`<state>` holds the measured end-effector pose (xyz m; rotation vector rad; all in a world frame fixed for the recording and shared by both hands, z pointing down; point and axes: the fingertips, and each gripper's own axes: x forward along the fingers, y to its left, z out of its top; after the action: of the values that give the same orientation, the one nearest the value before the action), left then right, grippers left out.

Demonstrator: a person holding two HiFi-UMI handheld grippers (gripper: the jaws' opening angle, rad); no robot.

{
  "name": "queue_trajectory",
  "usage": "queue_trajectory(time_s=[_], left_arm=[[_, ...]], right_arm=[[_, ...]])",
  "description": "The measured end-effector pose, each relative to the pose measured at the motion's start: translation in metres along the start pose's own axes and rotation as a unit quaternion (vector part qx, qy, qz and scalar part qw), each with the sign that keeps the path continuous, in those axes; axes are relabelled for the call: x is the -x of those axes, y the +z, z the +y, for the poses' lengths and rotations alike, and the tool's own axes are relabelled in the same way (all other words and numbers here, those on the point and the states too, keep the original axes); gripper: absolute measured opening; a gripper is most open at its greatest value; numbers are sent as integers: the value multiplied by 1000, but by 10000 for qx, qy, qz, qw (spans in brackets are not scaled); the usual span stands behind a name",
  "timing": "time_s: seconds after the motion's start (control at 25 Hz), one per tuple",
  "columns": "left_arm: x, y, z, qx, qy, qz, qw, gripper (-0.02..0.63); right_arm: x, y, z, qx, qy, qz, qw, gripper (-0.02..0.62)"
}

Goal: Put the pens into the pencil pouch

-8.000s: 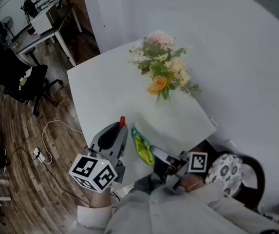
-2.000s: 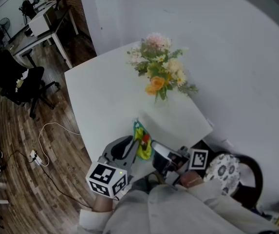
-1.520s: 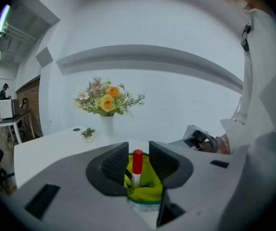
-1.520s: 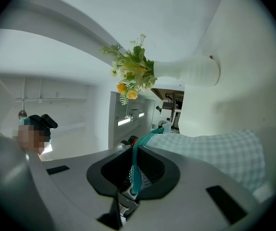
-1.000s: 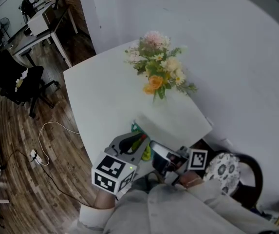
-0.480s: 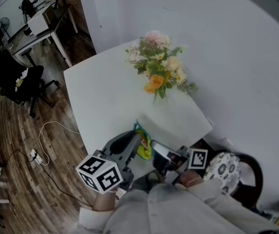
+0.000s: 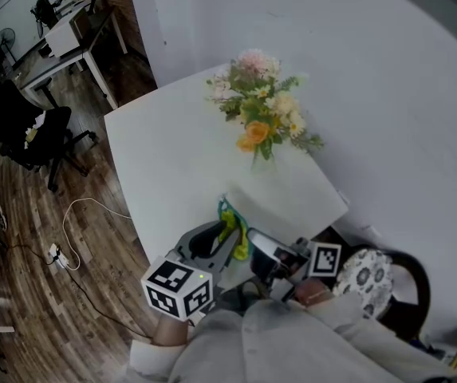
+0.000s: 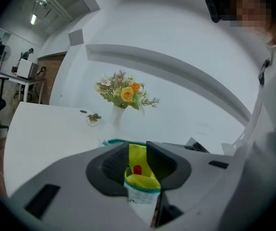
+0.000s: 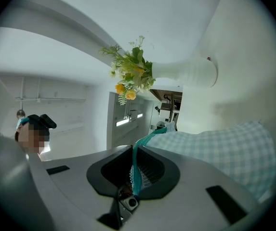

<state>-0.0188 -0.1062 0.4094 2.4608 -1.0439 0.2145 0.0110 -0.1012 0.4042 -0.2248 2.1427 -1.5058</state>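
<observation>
**A:** Where is the pencil pouch (image 7: 234, 234)?

**B:** On the white table (image 7: 164, 158), on the person's side of the flower vase (image 8: 117, 114). It lies apart from the vase, at the table edge farthest from it. Both grippers meet there.

**A:** What is in it?

**B:** At least one pen (image 8: 137, 169). Its red end shows down in the yellow lining of the open mouth. I cannot tell what else lies deeper inside.

**A:** And the left gripper (image 8: 138, 150)?

**B:** Its jaws are opening. The pouch mouth and that red end sit between them, and the pads stand clear of the pen.

**A:** The right gripper (image 9: 134, 153)?

**B:** Its jaws are pressed together on the pouch's teal zipper edge, which is pinched thin between the pads. The pouch's blue-and-white checked cloth runs away from the pinch.

**A:** Does anything else hold something?

**B:** The vase holds pink, cream and orange flowers with green leaves. Just beside the vase stands a small pot (image 8: 93, 119) with a green sprig in it.

**A:** Is there any writing?

**B:** There is a tiny dark mark on the pouch's white outside, under the mouth, but it is too small to read. The cube (image 7: 176, 287) on the left gripper shows only black-and-white square markers, no words.
</observation>
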Motion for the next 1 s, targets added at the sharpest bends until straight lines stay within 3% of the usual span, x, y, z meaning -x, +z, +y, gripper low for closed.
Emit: queue_trajectory(time_s=[0.04,0.2,0.4,0.52,0.68,1.0], left_arm=[[1,0,2,-41,51,0,10000,105],[7,2,10,-28,216,-55,9997,115],[17,-2,19,87,329,-106,9994,114],[19,-9,21,151,251,-60,9996,114],[19,-24,23,199,246,112,9994,112],[23,-57,35,600,464,350,9965,92]], right_arm=[[1,1,0,33,-10,-3,10000,34],[2,8,3,303,-107,10,9995,34],[-2,20,10,1100,-430,249,9927,34],[-4,30,11,1825,-783,529,9787,34],[-4,29,-3,2579,-1356,1107,9502,34],[0,-18,-60,2697,-2080,2049,9176,34]])
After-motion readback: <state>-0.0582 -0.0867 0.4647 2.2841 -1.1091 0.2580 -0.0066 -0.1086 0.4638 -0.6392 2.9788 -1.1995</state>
